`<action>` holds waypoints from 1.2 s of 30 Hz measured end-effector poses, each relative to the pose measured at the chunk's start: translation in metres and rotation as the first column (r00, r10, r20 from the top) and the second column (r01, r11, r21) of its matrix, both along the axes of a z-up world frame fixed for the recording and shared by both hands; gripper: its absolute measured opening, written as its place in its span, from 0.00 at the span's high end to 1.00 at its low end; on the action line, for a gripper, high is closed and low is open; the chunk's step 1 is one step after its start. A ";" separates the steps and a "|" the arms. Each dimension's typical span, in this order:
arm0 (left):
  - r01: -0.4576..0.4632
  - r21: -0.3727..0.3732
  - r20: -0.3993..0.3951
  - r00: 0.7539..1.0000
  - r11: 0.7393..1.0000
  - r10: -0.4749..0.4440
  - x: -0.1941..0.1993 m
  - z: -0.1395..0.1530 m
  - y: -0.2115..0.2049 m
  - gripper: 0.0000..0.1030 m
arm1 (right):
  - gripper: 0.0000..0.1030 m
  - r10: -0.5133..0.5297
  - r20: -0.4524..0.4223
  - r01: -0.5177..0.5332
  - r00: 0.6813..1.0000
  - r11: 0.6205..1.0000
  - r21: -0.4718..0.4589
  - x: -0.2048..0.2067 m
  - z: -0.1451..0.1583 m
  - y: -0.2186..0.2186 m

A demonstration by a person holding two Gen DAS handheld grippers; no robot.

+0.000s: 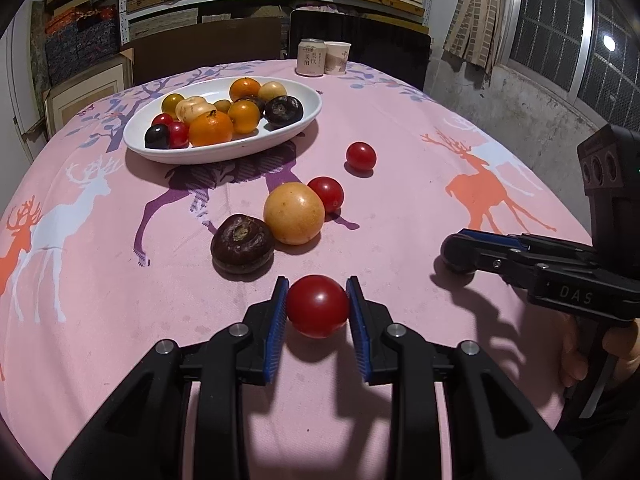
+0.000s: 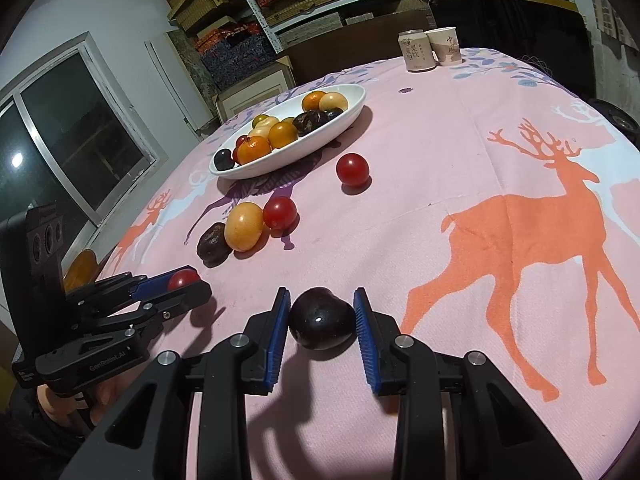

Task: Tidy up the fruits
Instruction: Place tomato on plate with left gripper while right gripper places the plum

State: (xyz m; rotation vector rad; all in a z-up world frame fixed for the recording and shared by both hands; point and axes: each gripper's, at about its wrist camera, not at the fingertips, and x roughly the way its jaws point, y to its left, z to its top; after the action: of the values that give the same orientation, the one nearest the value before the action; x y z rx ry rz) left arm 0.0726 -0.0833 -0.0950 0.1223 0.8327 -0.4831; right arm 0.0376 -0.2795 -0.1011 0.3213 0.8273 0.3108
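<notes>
Left gripper point(image 1: 317, 306) is clamped on a red cherry tomato point(image 1: 317, 306), blue pads point(image 1: 276, 332) pressing both its sides, low over the bench point(image 1: 400, 128) with its pink deer-print cloth. Right gripper point(image 2: 321, 318) is clamped on a dark plum point(image 2: 321, 318) in the same manner, just beside the left one; a hand point(image 1: 624, 348) shows on its handle. Ahead of the left gripper, loose on the cloth: a dark brown fruit point(image 1: 242, 243) touching a yellow-orange fruit point(image 1: 294, 213), which touches a second red tomato point(image 1: 326, 193); a third red tomato point(image 1: 361, 156) sits apart, nearer the dish. The white oval dish point(image 1: 224, 150) farther back holds a heap of orange, yellow, red and dark fruit. A can point(image 1: 311, 57) and a paper cup point(image 1: 337, 57) stand side by side at the far edge.
</notes>
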 end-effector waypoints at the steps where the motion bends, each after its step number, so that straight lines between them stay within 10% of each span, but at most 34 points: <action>1: -0.004 -0.007 -0.005 1.000 1.000 0.004 0.000 0.000 0.002 0.72 | 0.67 0.000 0.000 0.000 1.000 1.000 -0.002 0.000 0.000 0.001; 17: -0.062 -0.057 0.031 0.997 0.996 0.064 0.024 0.046 0.047 0.72 | 0.67 0.109 0.145 -0.093 0.983 0.989 -0.112 0.003 0.051 0.026; 26: -0.053 0.022 0.052 0.997 0.998 0.051 0.103 0.056 0.024 0.72 | 0.67 0.134 0.112 -0.127 0.985 0.990 -0.063 0.102 0.089 0.035; 36: -0.109 0.077 0.012 0.994 0.991 0.109 0.180 0.031 0.029 0.72 | 0.67 0.176 0.028 -0.173 0.984 0.981 -0.092 0.187 0.055 0.073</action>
State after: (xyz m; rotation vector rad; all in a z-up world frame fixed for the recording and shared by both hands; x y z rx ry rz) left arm 0.2527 -0.0542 -0.0637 0.1497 0.8460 -0.3471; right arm 0.2250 -0.2064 -0.0464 0.1589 0.8325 0.4412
